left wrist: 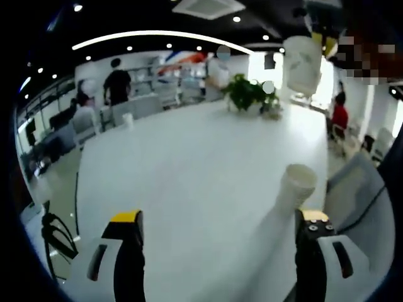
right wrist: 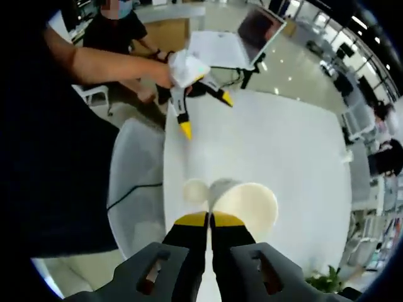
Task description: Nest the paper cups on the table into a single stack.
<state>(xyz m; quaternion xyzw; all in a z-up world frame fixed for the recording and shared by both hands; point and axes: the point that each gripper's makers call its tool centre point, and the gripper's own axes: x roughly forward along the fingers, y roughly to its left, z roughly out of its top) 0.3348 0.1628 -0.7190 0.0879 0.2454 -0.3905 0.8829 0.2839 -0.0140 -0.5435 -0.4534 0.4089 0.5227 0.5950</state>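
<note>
One paper cup [left wrist: 295, 189] stands on the white table [left wrist: 189, 189], near the table's right edge, just ahead of the left gripper [left wrist: 220, 229], whose fingers [left wrist: 126, 220] are wide apart and hold nothing. A second cup [right wrist: 242, 204] is pinched at its rim by the right gripper [right wrist: 209, 219], whose fingers are closed on it, above the table. A plant [left wrist: 245, 93] stands at the table's far end.

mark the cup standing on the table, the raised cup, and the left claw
Paper cup on table [left wrist: 297, 185], left gripper view: its side wall.
Raised paper cup [left wrist: 302, 63], left gripper view: its side wall.
Left claw [right wrist: 204, 110], right gripper view: midway between its yellow tips.
</note>
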